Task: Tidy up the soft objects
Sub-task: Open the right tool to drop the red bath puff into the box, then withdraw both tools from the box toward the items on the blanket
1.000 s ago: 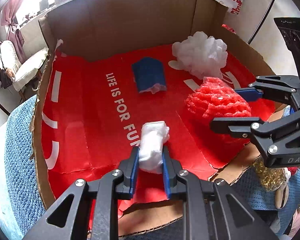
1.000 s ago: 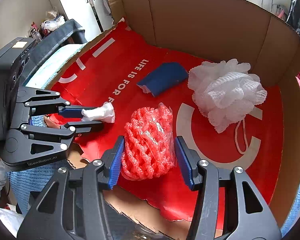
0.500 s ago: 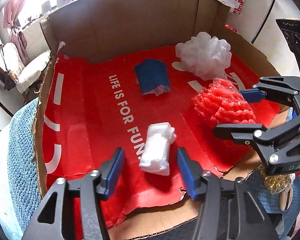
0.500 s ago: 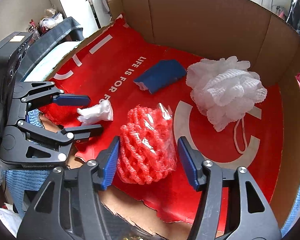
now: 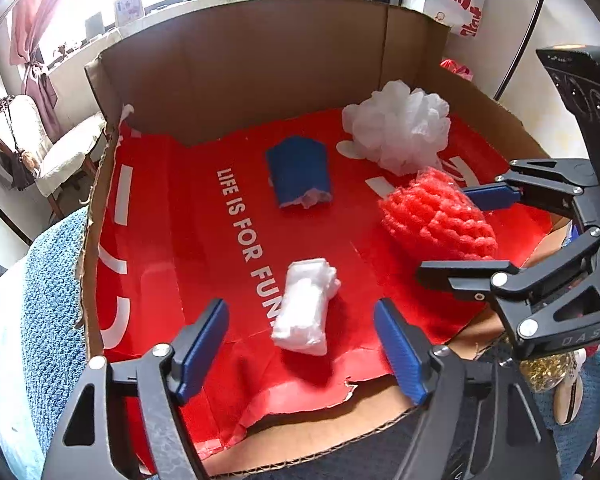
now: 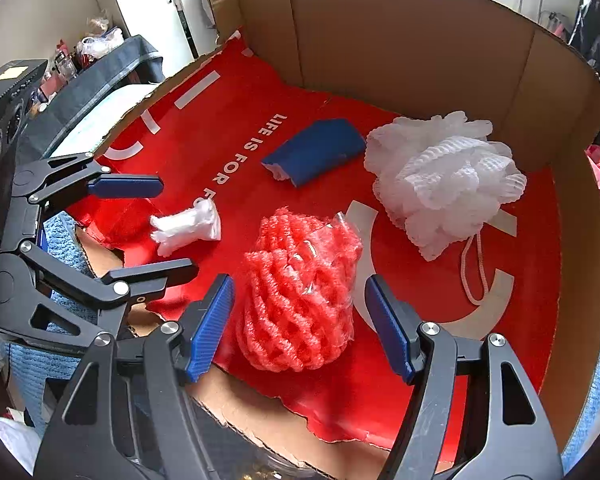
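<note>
Four soft items are seen lying in the cardboard box (image 5: 260, 64), on its red liner (image 5: 172, 248). A white folded wad (image 5: 306, 308) lies near the front edge, between the open fingers of the left gripper (image 5: 300, 354) but untouched by them. A red foam net (image 6: 300, 292) lies to its right, framed by the right gripper (image 6: 300, 326), whose jaws are also spread wide and clear of it. Farther in, a blue folded cloth (image 5: 300, 172) is set at centre and a white mesh bath pouf (image 6: 444, 176) at the far right, its cord trailing toward the near side. The four are kept apart from one another, except the pouf and net, which look close in the left view.

Both tongs are read as empty and open, so a release seems just finished or a new grasp is being lined up; which one cannot be told. If the items are to be regrasped, each should be straddled at its middle, and the fingers lowered until the pads flank the bulk before closing. The net should be squeezed gently, since it is expected to compress and spring. The torn liner edge near the front should be avoided so it is not snagged. The pouf's cord should be kept out of the jaws.
</note>
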